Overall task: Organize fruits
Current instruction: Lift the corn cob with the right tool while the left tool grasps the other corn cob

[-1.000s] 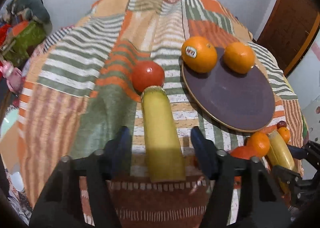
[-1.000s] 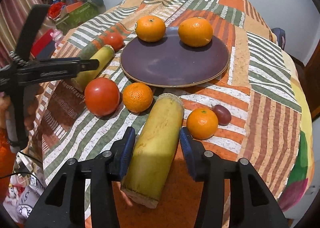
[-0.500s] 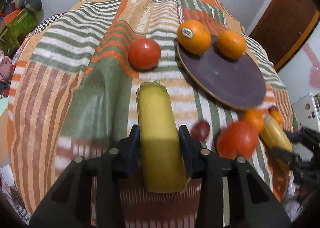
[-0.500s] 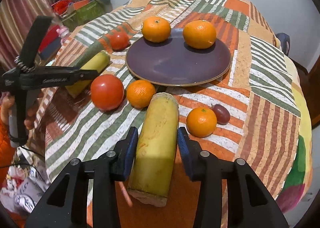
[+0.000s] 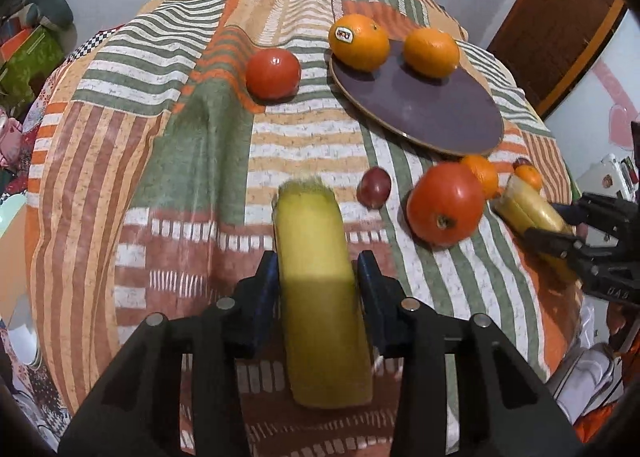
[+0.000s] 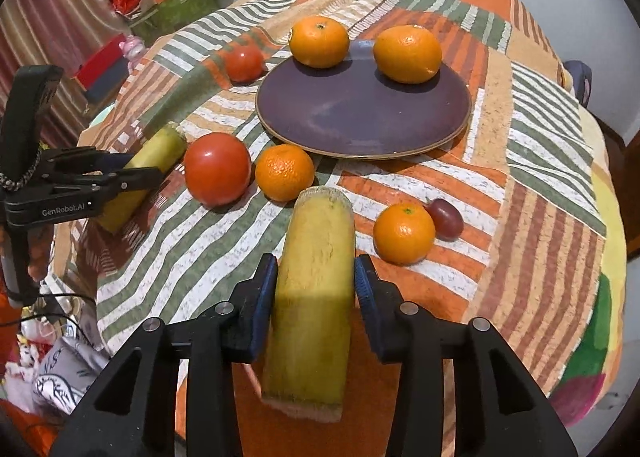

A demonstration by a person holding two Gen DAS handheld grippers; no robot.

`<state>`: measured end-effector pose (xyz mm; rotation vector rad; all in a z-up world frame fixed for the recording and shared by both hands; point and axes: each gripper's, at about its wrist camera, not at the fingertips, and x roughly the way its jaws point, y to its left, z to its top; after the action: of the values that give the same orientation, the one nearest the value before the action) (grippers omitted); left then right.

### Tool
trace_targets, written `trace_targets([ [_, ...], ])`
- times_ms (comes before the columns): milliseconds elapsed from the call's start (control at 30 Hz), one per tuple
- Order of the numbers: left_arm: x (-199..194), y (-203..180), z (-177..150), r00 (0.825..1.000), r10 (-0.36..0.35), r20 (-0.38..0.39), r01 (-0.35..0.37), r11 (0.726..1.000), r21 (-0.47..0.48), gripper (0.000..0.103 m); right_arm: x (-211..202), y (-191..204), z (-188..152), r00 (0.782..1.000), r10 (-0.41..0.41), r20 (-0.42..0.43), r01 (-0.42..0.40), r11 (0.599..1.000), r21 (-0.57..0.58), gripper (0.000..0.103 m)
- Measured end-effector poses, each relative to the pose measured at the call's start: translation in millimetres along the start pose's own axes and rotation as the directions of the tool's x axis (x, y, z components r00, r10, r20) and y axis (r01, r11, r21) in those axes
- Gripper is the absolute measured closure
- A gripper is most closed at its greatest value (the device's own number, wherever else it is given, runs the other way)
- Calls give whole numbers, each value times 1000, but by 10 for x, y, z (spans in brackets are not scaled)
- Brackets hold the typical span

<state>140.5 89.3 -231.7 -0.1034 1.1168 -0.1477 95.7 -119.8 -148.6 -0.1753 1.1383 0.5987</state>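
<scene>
Right wrist view first: the right gripper (image 6: 315,283) is clamped on a stubby yellow banana-like piece w/ a cut end (image 6: 312,289), blue pads pressing both its sides. Its jaws have just been closing, and the piece is between them. Looks like it's still lying on the striped patchwork tablecloth (image 6: 540,185), but can't say 100% if it's lifted a bit.

Left wrist view, same deal: the left gripper (image 5: 318,281) has just been closing too and now squeezes a second yellow banana-like chunk (image 5: 320,297), pads tight against it. The far end of that one is blurry.

Progress, imo pretty early:
- the round dark purple plate w/ thin gold rim (image 6: 360,125) only has two big oranges (image 6: 319,41) on its far edge. The rest of the plate is bare.
- still off the plate on the cloth: a big red tomato (image 6: 217,168), a small mandarin (image 6: 284,173) touching or nearly touching it, another small mandarin (image 6: 404,233) w/ a dark red grape-ish fruit (image 6: 445,218) right beside it, a smaller red tomato (image 6: 244,63) near the plate's far left edge, and a second dark red grape-like fruit (image 5: 373,188) seen from the left cam.

So: two fruits placed, two in hand, six or so to go, assuming the plate is the target. The task line doesn't say, tbh.
</scene>
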Motion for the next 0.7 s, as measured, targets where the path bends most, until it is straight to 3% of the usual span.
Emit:
trace_targets([
  [300,-30,71,13,999,-25,20,26,999,-38,66,15,6,-18,999,-10,31,10,1000,10,68],
  [700,-598,-92,192,985,-28,170,28,1000,2,67,-410,-15,161,983,-9,181,6,1000,14,69],
])
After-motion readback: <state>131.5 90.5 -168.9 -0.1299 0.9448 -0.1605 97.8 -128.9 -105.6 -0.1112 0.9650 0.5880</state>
